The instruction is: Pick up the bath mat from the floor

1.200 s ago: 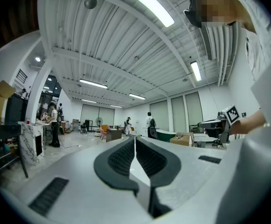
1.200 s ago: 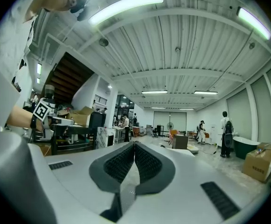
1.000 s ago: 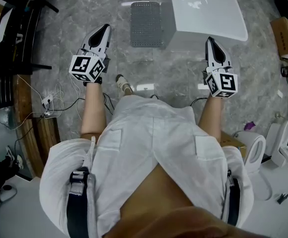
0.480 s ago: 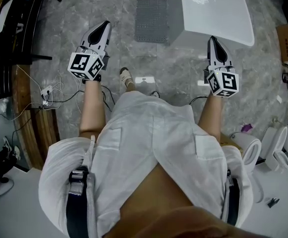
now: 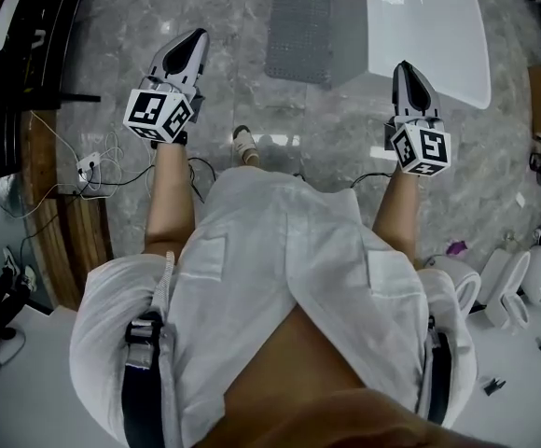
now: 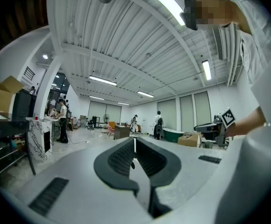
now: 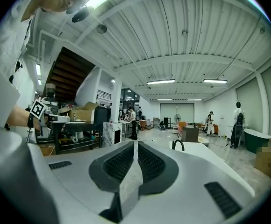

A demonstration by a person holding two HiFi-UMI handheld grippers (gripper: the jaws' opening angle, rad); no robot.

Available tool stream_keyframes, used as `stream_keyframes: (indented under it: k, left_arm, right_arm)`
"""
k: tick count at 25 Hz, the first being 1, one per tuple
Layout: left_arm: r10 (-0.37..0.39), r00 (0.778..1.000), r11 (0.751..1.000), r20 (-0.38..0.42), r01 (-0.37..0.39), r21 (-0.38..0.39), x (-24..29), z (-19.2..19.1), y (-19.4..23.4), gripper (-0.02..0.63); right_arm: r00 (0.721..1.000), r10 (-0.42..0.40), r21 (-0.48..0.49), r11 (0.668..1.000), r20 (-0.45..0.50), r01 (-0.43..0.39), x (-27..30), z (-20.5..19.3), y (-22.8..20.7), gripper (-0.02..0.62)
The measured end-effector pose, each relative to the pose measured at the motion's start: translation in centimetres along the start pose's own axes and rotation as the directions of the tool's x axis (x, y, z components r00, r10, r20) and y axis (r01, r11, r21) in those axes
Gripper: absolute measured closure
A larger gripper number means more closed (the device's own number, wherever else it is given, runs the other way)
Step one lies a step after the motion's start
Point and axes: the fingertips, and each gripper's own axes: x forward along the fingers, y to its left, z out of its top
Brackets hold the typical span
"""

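**Big open test hall with a bathroom mock-up in it**

The floor is marble-look tiles point(image 5: 242, 110), with a white bathtub point(image 5: 429, 35), a grey bath mat point(image 5: 300, 35) just beside it and loose toilets point(image 5: 462, 283) parked off to one side. Overhead it's a ribbed industrial ceiling point(image 7: 187, 36) with strip lights point(image 7: 161, 82). There are also cardboard boxes point(image 7: 82, 112), cables point(image 5: 103, 171) trailing on the floor and people point(image 7: 238, 118) standing around far back.

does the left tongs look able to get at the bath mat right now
Probably not yet. The left tongs are shut and held level, up off the floor, while the bath mat lies flat ahead beside the white tub. Nothing seems to block the way down.
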Motion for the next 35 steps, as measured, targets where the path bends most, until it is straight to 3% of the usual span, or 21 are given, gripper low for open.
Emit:
stream_keyframes:
  k: [9,21,28,35]
  left_arm:
    - [0.005,1.000,1.000,0.021,-0.005,0.002,1.9,1.1,8.7,0.589]
    - [-0.017,1.000,0.999,0.016,0.018,-0.035,2.4,-0.2,14.7,0.589]
    - [0.006,1.000,0.999,0.004,-0.006,-0.049,4.8,-0.9,16.7,0.589]
    - [0.001,1.000,0.999,-0.005,-0.002,-0.032,10.6,-0.1,19.1,0.589]
  right_arm:
    - [1.000,0.011,0.004,1.000,0.010,-0.011,8.6,1.7,2.4,0.563]
    - [0.999,0.047,-0.007,0.999,-0.022,-0.047,15.7,1.8,6.7,0.563]
    - [0.996,0.084,-0.003,0.996,-0.027,-0.084,20.4,1.4,6.0,0.561]
    - [0.995,0.103,0.016,0.995,-0.014,-0.103,27.6,1.2,3.0,0.561]
